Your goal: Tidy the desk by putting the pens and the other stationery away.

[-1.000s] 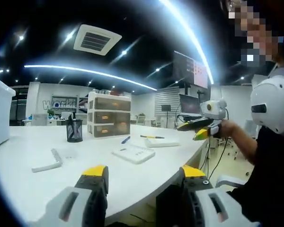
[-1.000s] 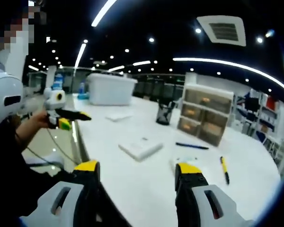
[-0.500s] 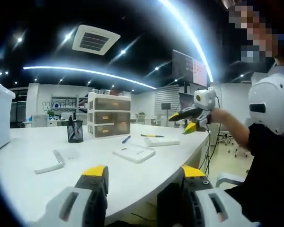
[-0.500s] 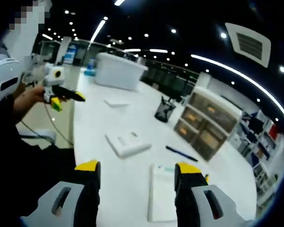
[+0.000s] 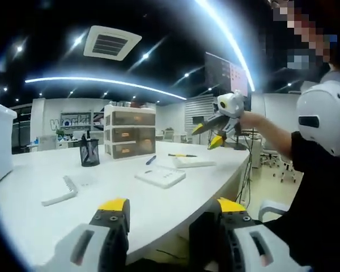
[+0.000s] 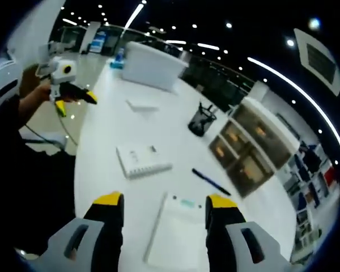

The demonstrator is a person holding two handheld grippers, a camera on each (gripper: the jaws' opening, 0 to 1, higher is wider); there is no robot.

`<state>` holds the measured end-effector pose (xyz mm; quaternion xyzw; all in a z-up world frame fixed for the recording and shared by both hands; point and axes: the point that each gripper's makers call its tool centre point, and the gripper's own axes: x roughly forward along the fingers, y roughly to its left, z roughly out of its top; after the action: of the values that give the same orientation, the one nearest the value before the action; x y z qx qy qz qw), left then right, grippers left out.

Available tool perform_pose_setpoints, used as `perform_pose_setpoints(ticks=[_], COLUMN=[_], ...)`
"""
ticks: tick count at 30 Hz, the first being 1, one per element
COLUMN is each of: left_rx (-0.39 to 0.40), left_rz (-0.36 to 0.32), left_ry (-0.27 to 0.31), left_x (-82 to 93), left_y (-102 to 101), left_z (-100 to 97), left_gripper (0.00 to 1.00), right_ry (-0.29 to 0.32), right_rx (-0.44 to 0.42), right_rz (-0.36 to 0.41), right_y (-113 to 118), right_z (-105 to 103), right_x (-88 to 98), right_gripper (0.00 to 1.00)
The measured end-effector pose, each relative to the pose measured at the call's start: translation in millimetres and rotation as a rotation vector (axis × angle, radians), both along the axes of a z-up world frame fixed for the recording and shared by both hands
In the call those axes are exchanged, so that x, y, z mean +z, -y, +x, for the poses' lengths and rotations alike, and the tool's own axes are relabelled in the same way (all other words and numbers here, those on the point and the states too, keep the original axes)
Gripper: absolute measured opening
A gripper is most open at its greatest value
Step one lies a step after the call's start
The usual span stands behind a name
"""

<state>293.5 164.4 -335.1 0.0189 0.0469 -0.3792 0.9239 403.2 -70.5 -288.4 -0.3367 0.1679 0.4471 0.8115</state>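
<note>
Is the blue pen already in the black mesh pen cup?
No, the blue pen lies flat on the white desk, apart from the black mesh pen cup.

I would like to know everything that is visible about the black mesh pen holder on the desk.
The black mesh pen holder is a small cup that looks like wire mesh, standing upright on the white desk. Several dark pens or similar items stick out of its top, leaning outward. It stands beside the drawer unit, apart from it, and far from both tools. Nothing but the desk beneath it and its contents touches it.
</note>
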Motion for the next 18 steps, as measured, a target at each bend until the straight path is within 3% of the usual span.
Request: perform_pose_setpoints(ticks=[7, 18], left_rx=[0.002, -0.003], left_rz=[0.017, 0.029], left_ry=[-0.003, 0.004], left_x=[-2.3, -0.5], left_y=[-2.3, -6.8], left_z=[-1.2, -5.3], left_gripper=[0.6, 0.6], right_ry=[-0.018, -0.069], right_rx=[0.035, 0.091], right_rz=[-0.072, -0.232], right_y=[-6.4, -11.9], right_z=[13.9, 41.8], right_x=[4.7, -4.4], right_gripper=[0.53, 0.5])
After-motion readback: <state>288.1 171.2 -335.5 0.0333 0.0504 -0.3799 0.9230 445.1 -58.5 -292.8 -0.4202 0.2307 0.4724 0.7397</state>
